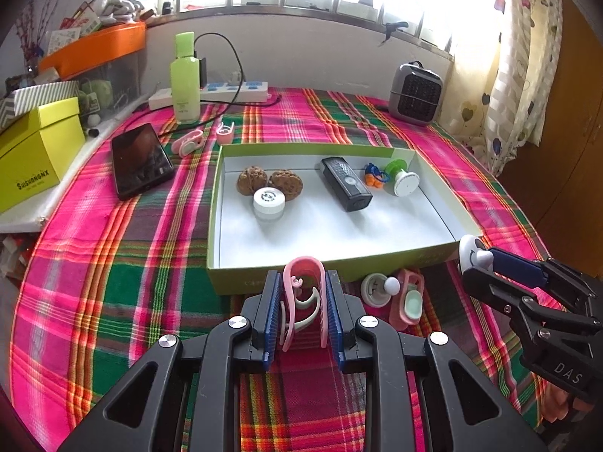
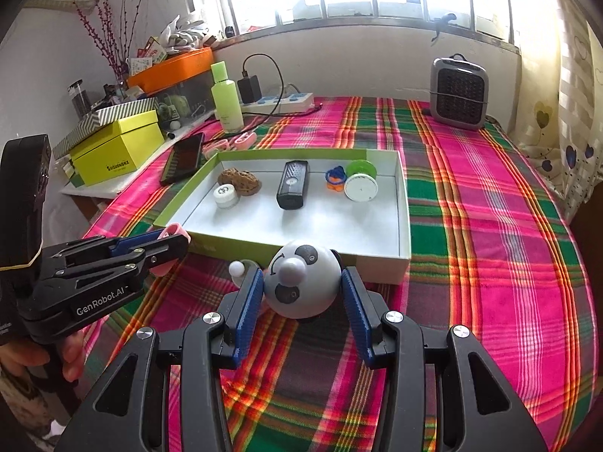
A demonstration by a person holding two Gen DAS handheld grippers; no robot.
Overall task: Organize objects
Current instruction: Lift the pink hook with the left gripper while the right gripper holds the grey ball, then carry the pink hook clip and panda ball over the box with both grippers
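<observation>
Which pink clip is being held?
The pink clip squeezed in the left gripper, just in front of the tray. The other two pink clips lie on the cloth beside the phone.

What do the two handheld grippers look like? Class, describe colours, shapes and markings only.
Both are black plastic frames with triangular cut-outs, silver round bolts and ribbed blue finger pads. The left gripper carries white "GenRobot.AI" lettering on its side and a yellow rubber band around its black handle. The right gripper shows white letters "DAS".
</observation>
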